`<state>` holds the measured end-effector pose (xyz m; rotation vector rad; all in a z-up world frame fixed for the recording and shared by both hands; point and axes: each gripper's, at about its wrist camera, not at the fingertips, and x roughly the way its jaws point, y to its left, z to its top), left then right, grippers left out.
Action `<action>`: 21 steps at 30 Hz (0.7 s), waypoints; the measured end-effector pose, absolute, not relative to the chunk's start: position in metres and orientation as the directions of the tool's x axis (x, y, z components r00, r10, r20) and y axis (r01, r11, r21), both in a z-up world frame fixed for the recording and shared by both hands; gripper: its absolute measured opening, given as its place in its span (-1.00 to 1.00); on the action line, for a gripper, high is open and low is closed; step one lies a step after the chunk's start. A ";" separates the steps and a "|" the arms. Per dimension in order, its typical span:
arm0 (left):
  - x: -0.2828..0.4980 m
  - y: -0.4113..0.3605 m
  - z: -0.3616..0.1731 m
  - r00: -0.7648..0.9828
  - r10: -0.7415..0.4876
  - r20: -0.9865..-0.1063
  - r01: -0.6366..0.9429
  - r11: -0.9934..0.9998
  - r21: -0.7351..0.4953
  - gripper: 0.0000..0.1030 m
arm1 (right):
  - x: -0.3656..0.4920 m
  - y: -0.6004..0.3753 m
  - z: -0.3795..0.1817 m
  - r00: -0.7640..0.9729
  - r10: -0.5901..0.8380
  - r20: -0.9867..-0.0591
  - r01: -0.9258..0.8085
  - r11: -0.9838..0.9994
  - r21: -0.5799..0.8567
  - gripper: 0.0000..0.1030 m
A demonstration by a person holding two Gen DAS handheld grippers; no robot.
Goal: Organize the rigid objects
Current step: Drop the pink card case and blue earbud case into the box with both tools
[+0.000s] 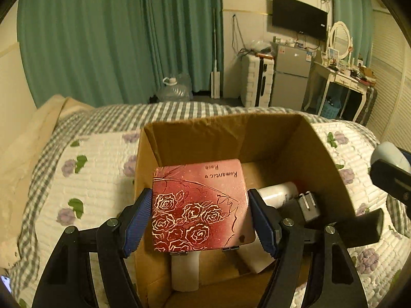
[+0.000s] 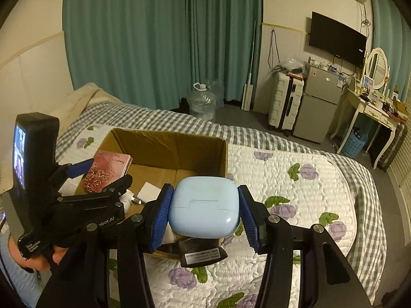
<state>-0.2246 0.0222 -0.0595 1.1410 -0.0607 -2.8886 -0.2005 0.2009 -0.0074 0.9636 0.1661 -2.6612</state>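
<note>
My left gripper (image 1: pixel 199 218) is shut on a red tin with a rose pattern (image 1: pixel 197 205) and holds it above the open cardboard box (image 1: pixel 195 133) on the bed. The tin also shows in the right wrist view (image 2: pixel 106 170). Inside the box lie white bottles (image 1: pixel 277 192) and a black charger with plug pins (image 1: pixel 308 205). My right gripper (image 2: pixel 204 210) is shut on a light blue rounded case (image 2: pixel 204 206) and holds it over the box's near right corner (image 2: pixel 223 154). A black object (image 2: pixel 203 252) sits just below the case.
The box stands on a white quilt with purple flowers (image 2: pixel 282 179) over a grey checked sheet. Beyond the bed are green curtains, a water jug (image 2: pixel 201 102), a white suitcase (image 2: pixel 285 105), a small fridge (image 2: pixel 318 102) and a dressing table (image 2: pixel 372 113).
</note>
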 end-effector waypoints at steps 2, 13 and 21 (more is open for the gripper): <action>-0.223 0.021 -0.057 -0.745 -0.045 -0.666 0.021 -0.999 0.044 0.46 | -0.201 0.198 -0.007 -0.729 -0.242 -0.640 0.323 -0.946 -0.010 -0.02; -0.209 -0.003 -0.025 -0.788 -0.080 -0.611 0.064 -0.997 0.048 0.47 | -0.216 0.179 -0.004 -0.746 -0.264 -0.611 0.334 -0.942 -0.001 -0.02; -0.213 -0.021 -0.025 -0.795 -0.137 -0.590 0.106 -0.991 0.088 0.48 | -0.264 0.153 -0.042 -0.700 -0.243 -0.671 0.349 -0.937 -0.025 -0.02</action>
